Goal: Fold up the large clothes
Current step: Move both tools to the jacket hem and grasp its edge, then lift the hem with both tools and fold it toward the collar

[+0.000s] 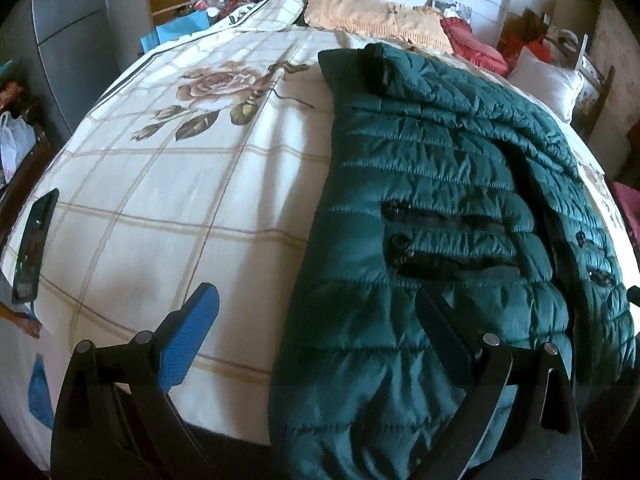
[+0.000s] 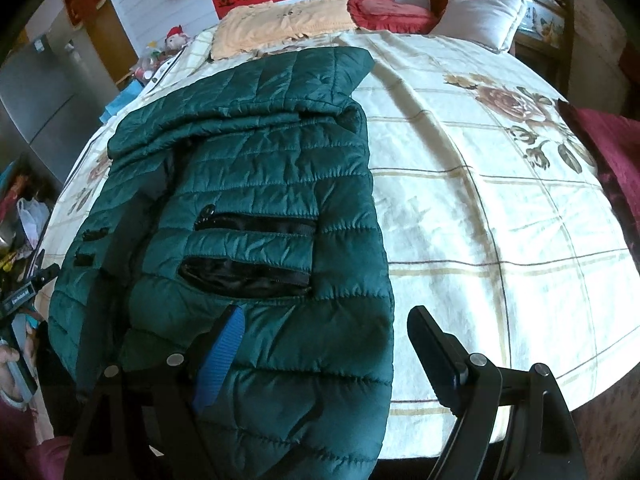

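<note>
A dark green quilted puffer jacket point(image 1: 440, 208) lies lengthwise on the cream floral bed point(image 1: 168, 208), hem at lower frame; the left gripper point(image 1: 316, 320) and right gripper point(image 2: 324, 336), fingers apart and empty, straddle its opposite hem edges, equally near

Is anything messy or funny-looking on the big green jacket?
A bit. The green jacket has a pocket gaping open with black lining showing, and its bottom hem hangs over the bed's edge. No tears or spills show.
</note>
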Tool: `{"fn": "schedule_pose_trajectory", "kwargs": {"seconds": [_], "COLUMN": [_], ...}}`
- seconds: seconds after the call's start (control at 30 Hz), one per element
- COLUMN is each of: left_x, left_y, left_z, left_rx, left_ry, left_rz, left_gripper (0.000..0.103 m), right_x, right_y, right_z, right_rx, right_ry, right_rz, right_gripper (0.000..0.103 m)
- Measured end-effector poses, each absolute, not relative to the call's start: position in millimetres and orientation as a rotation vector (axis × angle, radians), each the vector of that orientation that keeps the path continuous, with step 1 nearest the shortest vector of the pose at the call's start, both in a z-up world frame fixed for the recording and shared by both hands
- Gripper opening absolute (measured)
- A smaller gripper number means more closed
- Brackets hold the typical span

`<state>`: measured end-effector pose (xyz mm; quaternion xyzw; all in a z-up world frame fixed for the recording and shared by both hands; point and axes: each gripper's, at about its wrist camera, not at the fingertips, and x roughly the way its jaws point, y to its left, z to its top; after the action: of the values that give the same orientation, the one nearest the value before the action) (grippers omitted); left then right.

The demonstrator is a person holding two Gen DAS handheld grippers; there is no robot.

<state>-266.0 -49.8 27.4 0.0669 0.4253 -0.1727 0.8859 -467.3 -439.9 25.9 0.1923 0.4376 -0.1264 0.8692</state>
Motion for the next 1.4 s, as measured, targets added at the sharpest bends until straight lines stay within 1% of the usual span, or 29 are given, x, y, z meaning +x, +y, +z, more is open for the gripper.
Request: {"fn": "schedule_pose_trajectory", "kwargs": {"seconds": [0.1, 0.17, 0.3, 0.67, 0.8, 0.97, 1.4], "left_x": [-268, -267, -269, -279, -283, -285, -288], "left_y": [-40, -32, -21, -26, -28, -25, -34], "left_z": [25, 22, 17, -3, -2, -2, -4], "left_rx": [0.122, 0.08, 0.01, 0.0, 0.026, 0.019, 0.075], "left_ry": [0.909, 0.93, 0.972, 1.081, 1.075, 1.097, 1.092], "left_rz": [-0.368, -0.379, -0.423, -0.513, -0.519, -0.527, -0.542], "left_gripper": [0.099, 0.099, 0.099, 0.099, 0.099, 0.099, 0.099], "right_x": [-470, -473, -479, -496, -500, -495, -486], "right_y": [-439, -441, -443, -444, -440, -426, -427], "right_z": [25, 23, 15, -3, -11, -10, -11], "right_rx": [0.404, 0.417, 0.442, 0.519, 0.645, 0.593, 0.621], "right_ry": [0.921, 0.925, 0.952, 1.02, 1.025, 1.023, 1.001], "right_rz": [-0.263, -0.261, -0.253, -0.197, -0.082, -0.049, -0.011], "right_gripper": [0.082, 0.084, 0.085, 0.086, 0.086, 0.086, 0.087]}}
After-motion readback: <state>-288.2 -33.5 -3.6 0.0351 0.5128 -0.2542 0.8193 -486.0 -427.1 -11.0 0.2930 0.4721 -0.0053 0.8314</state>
